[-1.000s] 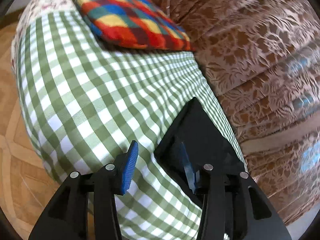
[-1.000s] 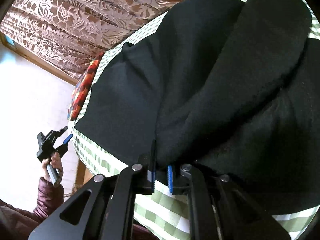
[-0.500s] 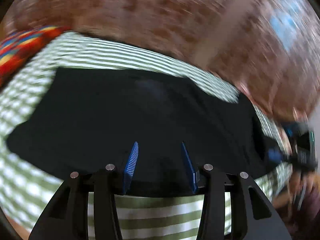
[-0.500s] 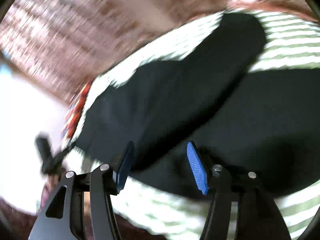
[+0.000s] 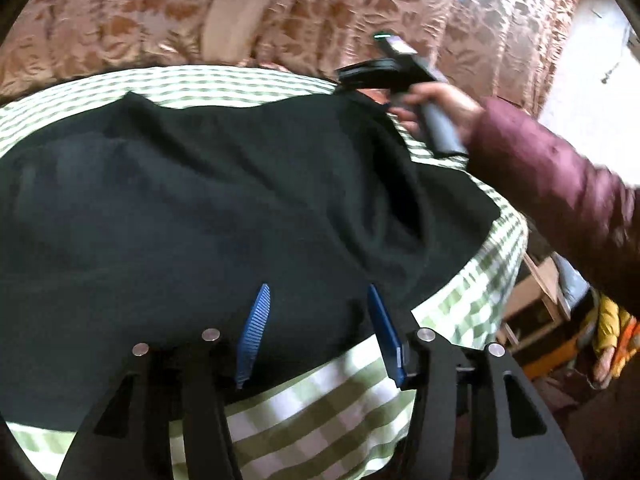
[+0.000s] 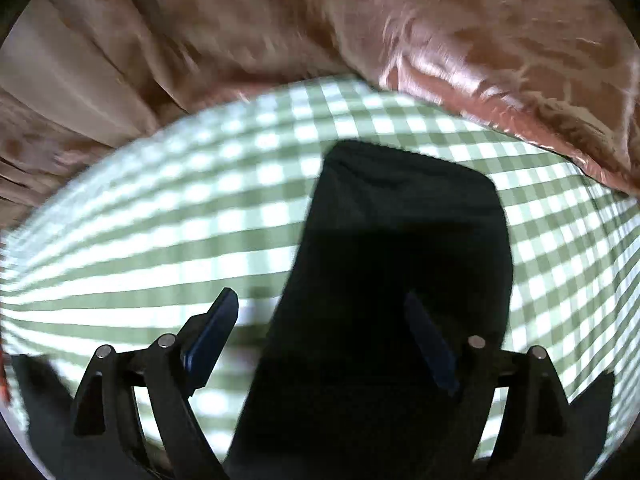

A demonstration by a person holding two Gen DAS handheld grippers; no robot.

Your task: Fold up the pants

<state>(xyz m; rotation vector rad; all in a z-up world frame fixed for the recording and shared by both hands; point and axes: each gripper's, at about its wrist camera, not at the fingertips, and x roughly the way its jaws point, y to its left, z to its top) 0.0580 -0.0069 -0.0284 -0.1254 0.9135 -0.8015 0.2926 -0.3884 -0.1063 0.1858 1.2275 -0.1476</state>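
Your left hand-held gripper [image 5: 318, 300] and right hand-held gripper [image 6: 320, 308] are both opening, released, above the black fabric pants [image 5: 200, 208] on the green-checked cloth surface [image 6: 180, 216].

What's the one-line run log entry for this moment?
task: fold pants | black pants flat on checked cloth | left gripper opening, empty | right gripper opening, empty

A green checked sheet [image 5: 320, 412] lies before brown floral curtains [image 5: 120, 20], with wooden furniture [image 5: 536, 300] beside.
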